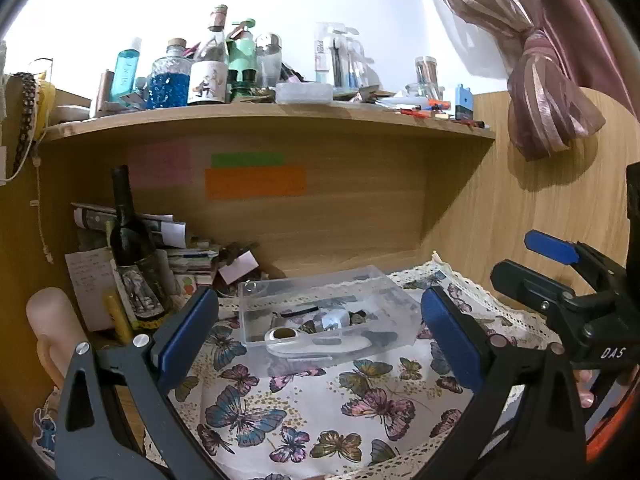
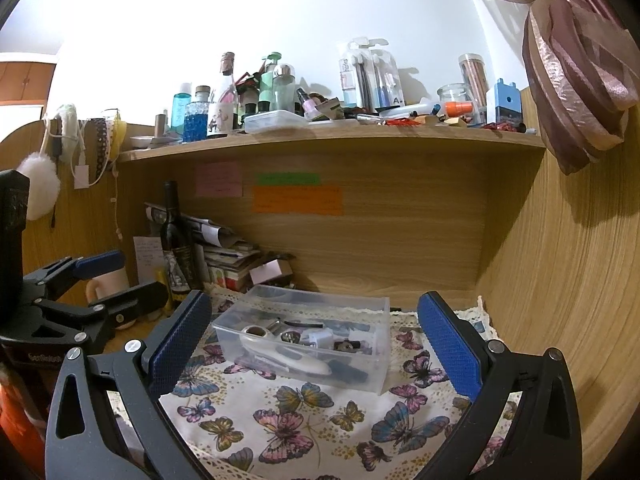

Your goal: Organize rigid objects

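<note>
1. Two grippers, both spread wide with nothing between the blue pads: left gripper (image 1: 320, 330), right gripper (image 2: 314, 344).
2. Clear plastic box (image 1: 326, 286), at 12 o'clock from both grippers, resting on butterfly-print cloth (image 1: 304, 408); not touched by either tool.
3. Inside box: white elongated device (image 1: 316, 344) lying flat along the near wall, plus small dark and silvery items, too small to identify.
4. Dark wine bottle (image 1: 128, 240), upright, at 10 o'clock from box, just in front of stacked papers (image 1: 188, 258).
5. Pale mug (image 1: 54, 328), at 9 o'clock in left wrist view.
6. Wooden shelf (image 1: 272, 120) at 12 o'clock above, crowded with bottles and jars.
7. Pink, green and orange sticky notes (image 1: 256, 188) on back panel.
8. Tied pink curtain (image 1: 548, 112) at 2 o'clock.
</note>
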Available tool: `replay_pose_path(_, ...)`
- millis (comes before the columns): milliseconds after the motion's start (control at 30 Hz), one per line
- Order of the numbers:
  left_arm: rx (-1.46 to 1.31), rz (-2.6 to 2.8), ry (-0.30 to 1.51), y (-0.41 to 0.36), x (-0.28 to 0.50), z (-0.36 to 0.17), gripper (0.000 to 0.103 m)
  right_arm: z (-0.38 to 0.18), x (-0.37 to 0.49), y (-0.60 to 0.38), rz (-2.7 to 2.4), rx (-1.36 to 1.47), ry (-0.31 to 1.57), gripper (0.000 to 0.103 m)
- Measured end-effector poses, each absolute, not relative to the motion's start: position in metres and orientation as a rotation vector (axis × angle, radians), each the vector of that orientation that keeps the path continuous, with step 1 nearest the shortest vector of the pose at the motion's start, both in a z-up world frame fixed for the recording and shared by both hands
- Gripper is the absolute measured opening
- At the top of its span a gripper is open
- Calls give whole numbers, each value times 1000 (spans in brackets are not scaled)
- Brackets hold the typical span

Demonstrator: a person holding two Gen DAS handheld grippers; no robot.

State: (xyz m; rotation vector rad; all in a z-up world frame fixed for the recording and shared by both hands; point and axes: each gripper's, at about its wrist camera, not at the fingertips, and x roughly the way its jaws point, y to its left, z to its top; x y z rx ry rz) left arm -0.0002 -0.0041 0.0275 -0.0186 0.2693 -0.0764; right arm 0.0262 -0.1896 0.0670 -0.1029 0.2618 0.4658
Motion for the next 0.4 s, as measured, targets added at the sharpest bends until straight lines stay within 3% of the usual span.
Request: replay_pose_path(400, -42, -69, 271, -1, 2, 26, 103, 60, 31, -189, 465, -93, 276, 103)
